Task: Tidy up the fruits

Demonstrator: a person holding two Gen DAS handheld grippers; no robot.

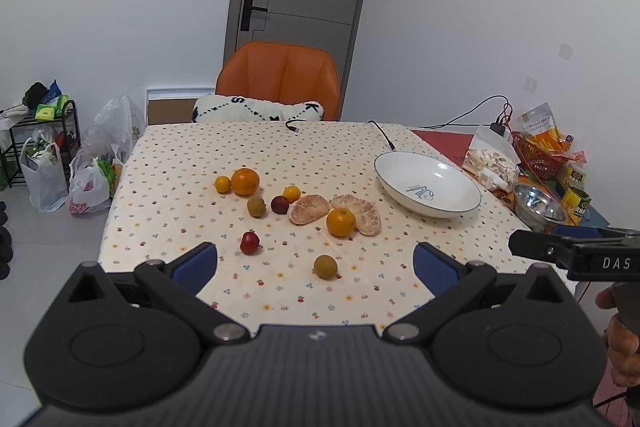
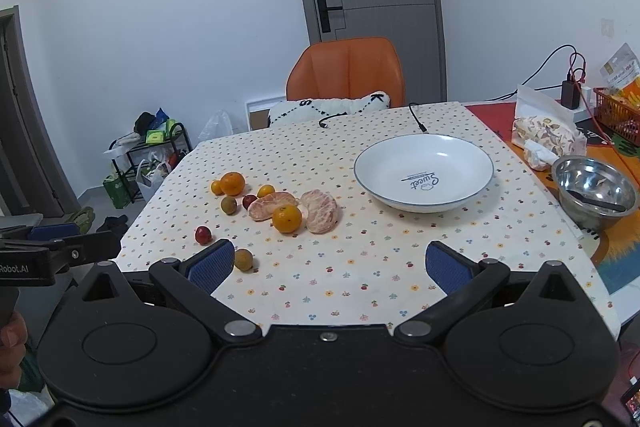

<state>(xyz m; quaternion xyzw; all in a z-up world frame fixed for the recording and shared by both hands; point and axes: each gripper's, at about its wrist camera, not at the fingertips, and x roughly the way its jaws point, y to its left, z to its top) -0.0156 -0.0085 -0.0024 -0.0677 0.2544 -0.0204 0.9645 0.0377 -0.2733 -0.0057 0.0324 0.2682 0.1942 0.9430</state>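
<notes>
Hovering at the near edge of the table, the left gripper (image 1: 316,263) and the right gripper (image 2: 330,263) both have their blue-padded jaws spread wide with nothing between them. No fruit has reached the white shallow bowl with a thin blue rim (image 2: 476,155), which stands bare on the far right of the dotted cream tablecloth (image 2: 360,279), well apart from the fruit.

All the fruit lies loose on the cloth left of that bowl. Nearest is a small brownish-green round fruit (image 1: 325,266), which in the left wrist view sits almost straight ahead between the left jaws, slightly below their tips. In the right wrist view the same fruit (image 2: 243,259) lies just beside the right gripper's left pad (image 2: 211,265), off its centre line. A small red round fruit (image 1: 250,242) lies a little farther, to the left. Beyond them an orange mandarin (image 1: 341,222) touches two peeled pale citrus halves (image 1: 309,209).

My judgement: the left gripper is better lined up for the brownish-green fruit and needs only to move forward and down. Being round, it has no long axis to match, though it could roll away.
</notes>
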